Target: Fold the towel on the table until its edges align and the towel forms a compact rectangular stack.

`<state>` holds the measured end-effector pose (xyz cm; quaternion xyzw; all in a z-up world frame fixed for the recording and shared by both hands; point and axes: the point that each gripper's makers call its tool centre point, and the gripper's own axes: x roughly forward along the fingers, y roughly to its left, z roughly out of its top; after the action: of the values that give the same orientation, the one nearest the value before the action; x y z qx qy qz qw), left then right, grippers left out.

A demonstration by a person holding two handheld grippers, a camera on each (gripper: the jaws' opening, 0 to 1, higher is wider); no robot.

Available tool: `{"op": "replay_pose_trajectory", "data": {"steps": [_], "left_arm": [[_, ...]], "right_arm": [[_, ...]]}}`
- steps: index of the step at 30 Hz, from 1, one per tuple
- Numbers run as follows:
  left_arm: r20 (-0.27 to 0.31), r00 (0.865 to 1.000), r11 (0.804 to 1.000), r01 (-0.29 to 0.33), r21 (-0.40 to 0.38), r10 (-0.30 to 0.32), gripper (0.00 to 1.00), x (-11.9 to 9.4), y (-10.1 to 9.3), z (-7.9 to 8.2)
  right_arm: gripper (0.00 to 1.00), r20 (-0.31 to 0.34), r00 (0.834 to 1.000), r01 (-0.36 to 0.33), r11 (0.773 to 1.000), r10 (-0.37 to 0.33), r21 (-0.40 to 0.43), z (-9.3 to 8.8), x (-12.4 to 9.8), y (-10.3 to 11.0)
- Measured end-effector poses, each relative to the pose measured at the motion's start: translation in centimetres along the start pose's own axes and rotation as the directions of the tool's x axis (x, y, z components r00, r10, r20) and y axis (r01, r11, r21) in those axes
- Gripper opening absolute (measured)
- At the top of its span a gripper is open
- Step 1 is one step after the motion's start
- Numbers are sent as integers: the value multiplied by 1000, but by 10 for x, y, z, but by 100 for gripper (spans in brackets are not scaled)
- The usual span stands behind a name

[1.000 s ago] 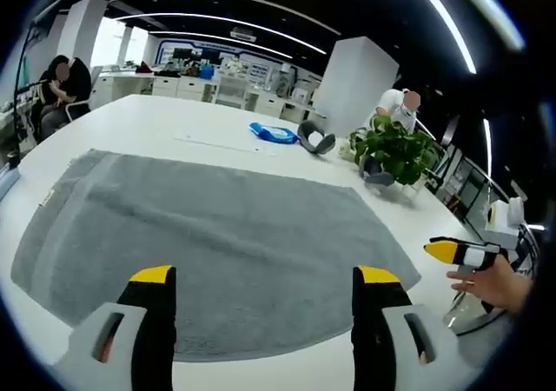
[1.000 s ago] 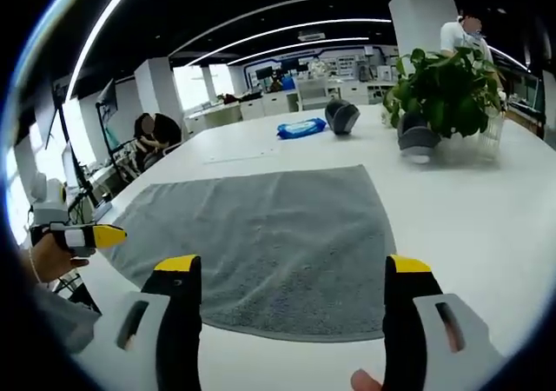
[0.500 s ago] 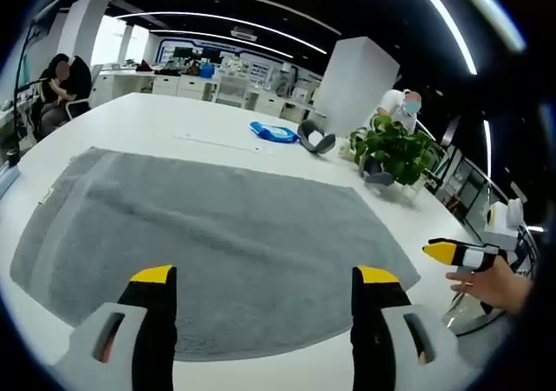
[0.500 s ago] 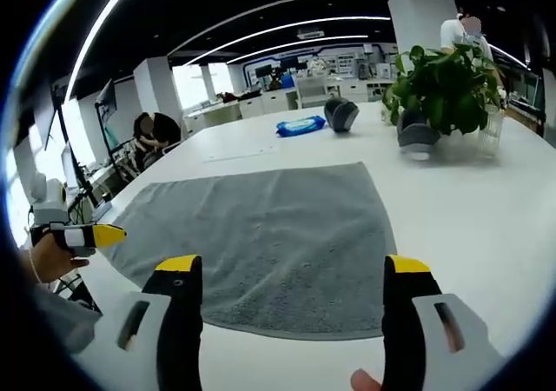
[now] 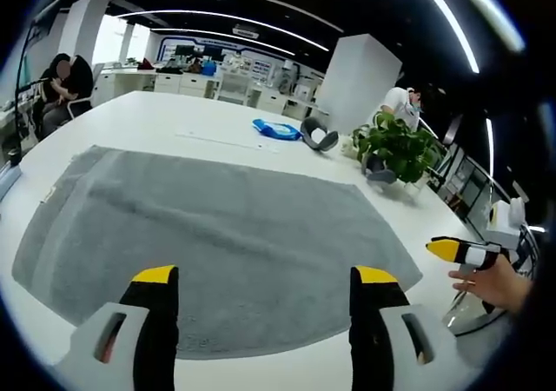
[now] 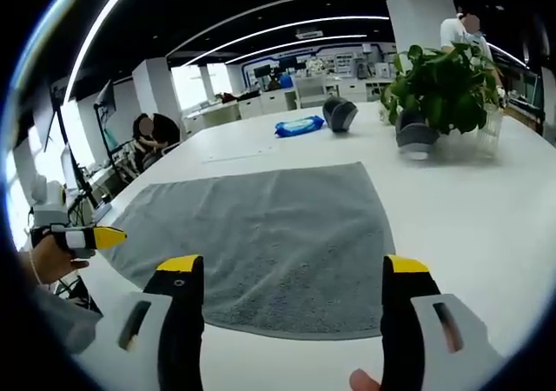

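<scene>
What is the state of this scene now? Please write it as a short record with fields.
towel: grey towel, spread flat and unfolded on the white table
left gripper: open, above the towel's near edge, holding nothing
right gripper: open, above the towel's near edge, holding nothing
behind the towel: blue packet, potted plant
people: one seated at far left, one standing behind the plant
fold progress: not yet begun

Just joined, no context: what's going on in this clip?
A person holds a tool in each hand over a white table. A grey towel lies spread flat, not yet folded. The left tool and the right tool are both open, hovering near the towel's near edge, touching nothing. A potted plant stands beyond.
</scene>
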<state>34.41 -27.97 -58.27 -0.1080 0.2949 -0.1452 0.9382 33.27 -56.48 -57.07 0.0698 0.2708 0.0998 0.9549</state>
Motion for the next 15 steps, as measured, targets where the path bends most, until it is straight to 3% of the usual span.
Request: {"op": "replay_pose_trajectory", "data": {"steps": [15], "left_arm": [[-12, 1000, 1000, 7, 6, -6, 81, 1, -2, -2]], "right_arm": [[82, 4, 1000, 12, 1000, -12, 24, 1, -1, -5]]}}
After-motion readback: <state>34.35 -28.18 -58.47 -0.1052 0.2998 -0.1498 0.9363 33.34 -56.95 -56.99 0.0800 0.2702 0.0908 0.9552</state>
